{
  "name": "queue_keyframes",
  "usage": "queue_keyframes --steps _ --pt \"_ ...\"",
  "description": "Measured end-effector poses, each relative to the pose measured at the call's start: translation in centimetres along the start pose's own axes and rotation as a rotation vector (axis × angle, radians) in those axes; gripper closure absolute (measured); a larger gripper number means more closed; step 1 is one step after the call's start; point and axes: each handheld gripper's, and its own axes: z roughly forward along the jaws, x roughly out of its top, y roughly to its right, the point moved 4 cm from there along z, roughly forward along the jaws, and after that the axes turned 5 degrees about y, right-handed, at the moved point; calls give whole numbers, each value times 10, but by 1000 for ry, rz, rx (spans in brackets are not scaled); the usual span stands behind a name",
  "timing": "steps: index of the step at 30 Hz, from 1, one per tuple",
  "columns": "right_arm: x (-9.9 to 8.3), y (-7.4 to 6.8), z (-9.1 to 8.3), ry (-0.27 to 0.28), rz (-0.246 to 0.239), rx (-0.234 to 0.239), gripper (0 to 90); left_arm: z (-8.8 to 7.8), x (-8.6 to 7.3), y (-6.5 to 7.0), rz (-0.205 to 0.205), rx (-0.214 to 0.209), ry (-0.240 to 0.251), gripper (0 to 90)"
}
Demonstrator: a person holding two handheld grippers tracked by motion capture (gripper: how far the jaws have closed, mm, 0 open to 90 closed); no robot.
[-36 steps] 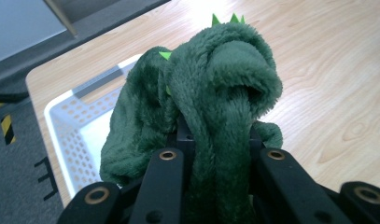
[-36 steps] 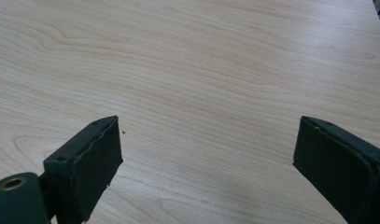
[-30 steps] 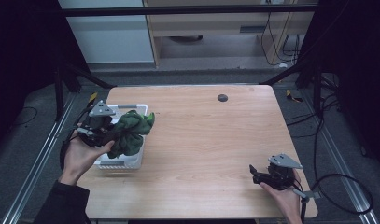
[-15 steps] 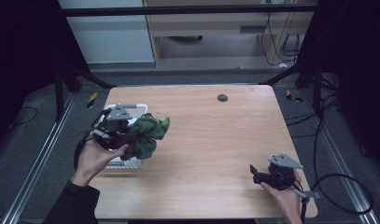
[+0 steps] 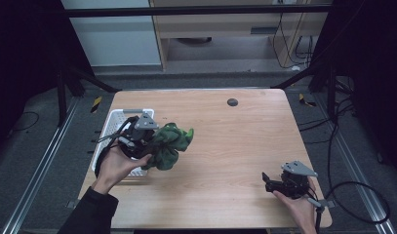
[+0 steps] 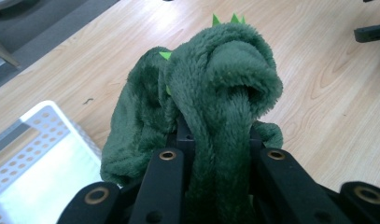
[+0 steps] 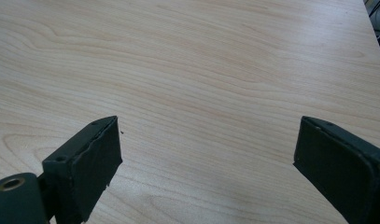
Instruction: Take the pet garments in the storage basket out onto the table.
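Observation:
A dark green plush toy point(image 5: 169, 145) with light green spikes hangs above the wooden table point(image 5: 225, 146), just right of a white perforated basket point(image 5: 113, 126). My left gripper point(image 5: 152, 142) is shut on it; in the left gripper view the plush point(image 6: 215, 107) bulges up between the two black jaws and covers their tips. My right gripper point(image 5: 268, 183) rests low near the table's front right corner. Its jaws stand wide apart in the right gripper view, with only bare wood between the pads point(image 7: 92, 158).
The white basket lies at the table's left edge, partly under my left hand; its corner point(image 6: 43, 154) appears at the lower left of the left gripper view. A small dark round spot point(image 5: 232, 102) marks the table's far middle. Cables trail on the floor at right.
My left gripper has carried the green plush toy rightward, from over the basket out over the bare table. The right gripper has stayed in place.

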Motion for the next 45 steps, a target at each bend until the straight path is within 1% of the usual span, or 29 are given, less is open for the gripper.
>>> queue_keyframes --steps 4,9,13,16,19,24,27,32,36,37,39,44,45 --pt "1 1 -1 6 6 -2 73 8 2 7 11 -16 -6 773" --pt "0 2 -2 9 -1 -6 73 16 5 15 24 -36 -12 773" --pt "0 2 -2 10 4 -8 72 22 6 20 32 -48 -17 773" --pt "0 3 -2 12 2 -11 72 29 5 23 49 -62 -34 773" --pt "0 3 -2 13 3 -11 72 37 3 28 50 -74 -42 773" --pt "1 3 -2 15 3 -12 71 50 1 33 68 -91 -67 773" --pt "1 3 -2 15 3 -14 71 56 2 35 62 -96 -67 773" --pt "1 3 -2 18 0 -13 72 65 1 38 61 -111 -73 773" --pt "1 3 -2 18 1 -14 71 73 -1 42 68 -122 -85 773" --pt "1 3 -2 18 2 -14 71 76 -2 43 74 -129 -96 773" --pt "1 3 -2 19 2 -14 72 80 -3 45 71 -133 -99 773" --pt "1 3 -2 19 3 -13 72 86 -5 50 81 -152 -107 773" --pt "1 3 -2 19 3 -14 72 88 -6 51 84 -155 -115 773"
